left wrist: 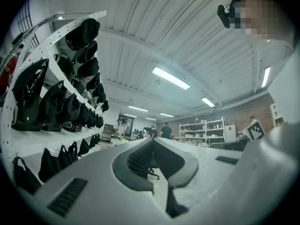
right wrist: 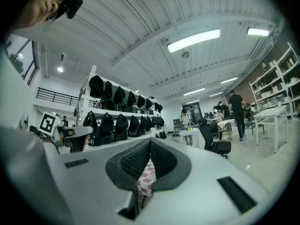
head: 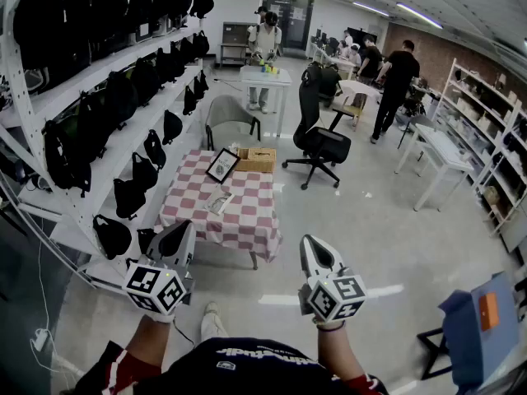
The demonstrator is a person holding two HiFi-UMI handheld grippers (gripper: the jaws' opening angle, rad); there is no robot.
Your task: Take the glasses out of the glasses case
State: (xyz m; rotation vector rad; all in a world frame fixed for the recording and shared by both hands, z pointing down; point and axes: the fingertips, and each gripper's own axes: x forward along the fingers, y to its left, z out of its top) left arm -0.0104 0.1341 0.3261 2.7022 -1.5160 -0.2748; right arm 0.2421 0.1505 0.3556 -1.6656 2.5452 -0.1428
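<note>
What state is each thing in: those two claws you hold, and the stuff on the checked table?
left gripper: shut, empty
right gripper: shut, empty
cardboard box: top open
picture frame: propped at a tilt
glasses case: lying flat, too small to tell open or shut

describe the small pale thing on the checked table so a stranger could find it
Beside the rack of black bags stands a low table with a red-and-white checked cloth. A black-framed picture and a brown cardboard box sit at its far end; the small pale thing lies nearer, about mid-cloth. It is the only flat, light-coloured item there, apart from both.
</note>
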